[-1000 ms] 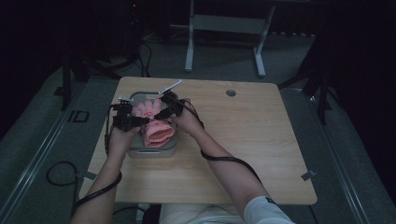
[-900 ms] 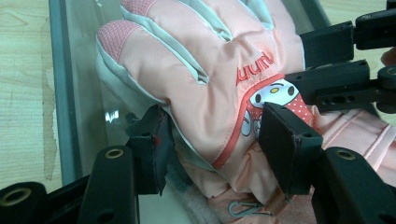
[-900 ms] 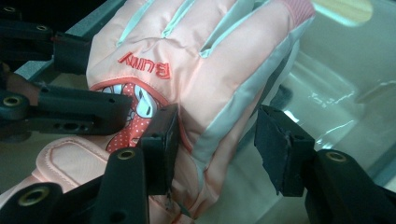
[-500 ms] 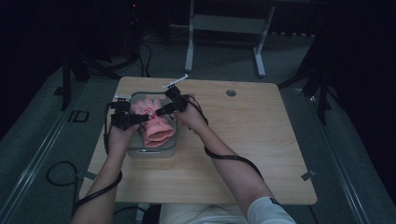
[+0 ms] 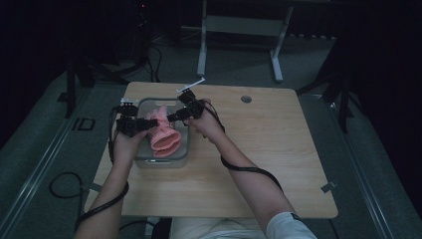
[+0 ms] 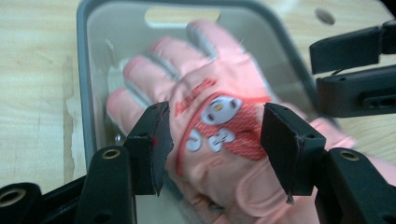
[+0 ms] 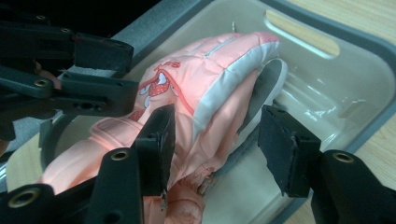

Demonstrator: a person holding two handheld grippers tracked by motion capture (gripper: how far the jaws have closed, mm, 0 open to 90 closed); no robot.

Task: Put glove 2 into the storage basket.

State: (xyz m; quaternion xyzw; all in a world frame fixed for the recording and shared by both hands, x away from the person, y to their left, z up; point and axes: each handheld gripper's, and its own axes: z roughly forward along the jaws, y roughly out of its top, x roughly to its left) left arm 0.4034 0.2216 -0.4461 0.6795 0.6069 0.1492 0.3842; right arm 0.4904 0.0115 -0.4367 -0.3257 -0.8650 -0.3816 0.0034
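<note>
A dark room surrounds a pale wooden desk [image 5: 278,164], with a grey metal stand on the floor beyond it. On the desk's left part sits a clear, grey-rimmed bin [image 5: 181,155]. Inside the bin lies a pink glove [image 5: 164,137], its fingers pointing to the bin's far end and its cuff toward the person. The left claw [image 5: 142,123] hangs over the glove from the left, its jaws apart on either side of the glove's back without pressing on it. The right claw [image 5: 171,118] reaches in from the right, just beside the left one; its jaws have just been opening and stand apart, with the glove's edge between them, unpinched.
</note>
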